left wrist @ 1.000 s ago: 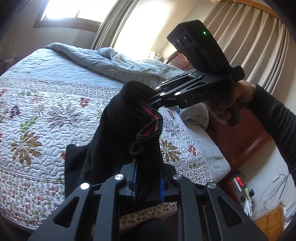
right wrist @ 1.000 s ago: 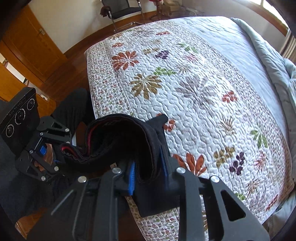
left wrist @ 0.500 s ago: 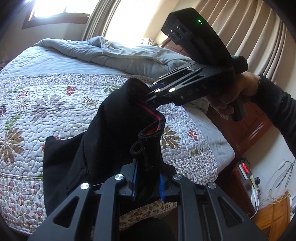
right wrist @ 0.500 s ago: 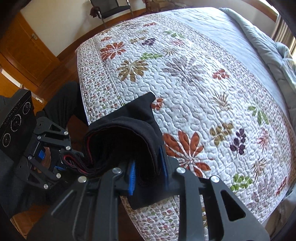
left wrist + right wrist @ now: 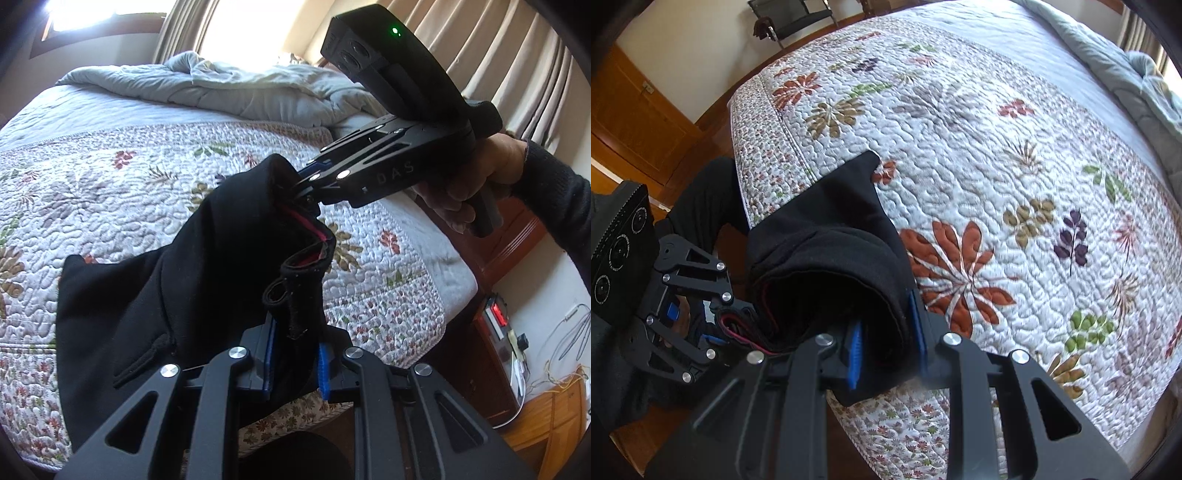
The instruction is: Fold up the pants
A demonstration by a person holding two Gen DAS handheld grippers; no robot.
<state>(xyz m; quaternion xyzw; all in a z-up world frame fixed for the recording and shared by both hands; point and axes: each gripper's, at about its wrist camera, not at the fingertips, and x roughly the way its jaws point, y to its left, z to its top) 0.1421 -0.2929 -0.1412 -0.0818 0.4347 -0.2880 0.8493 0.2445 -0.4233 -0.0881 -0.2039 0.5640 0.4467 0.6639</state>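
1. Both grippers clamp the waistband of the black pants point(image 5: 155, 288): the left gripper point(image 5: 293, 363) has its jaws closed on one end, the right gripper point(image 5: 886, 341) on the other.
2. The pants hang over the near edge of the bed point(image 5: 1015, 155); the lower cloth already rests on the floral quilt point(image 5: 110, 192).
3. Progress: early. The pants are not yet laid flat, and no fold is visible.
4. Legible marking: "DAS" on the right gripper's side plate.

I see the pants point(image 5: 155, 295) hanging between my two grippers, their far end lying on the bed point(image 5: 1015, 177) near its edge.
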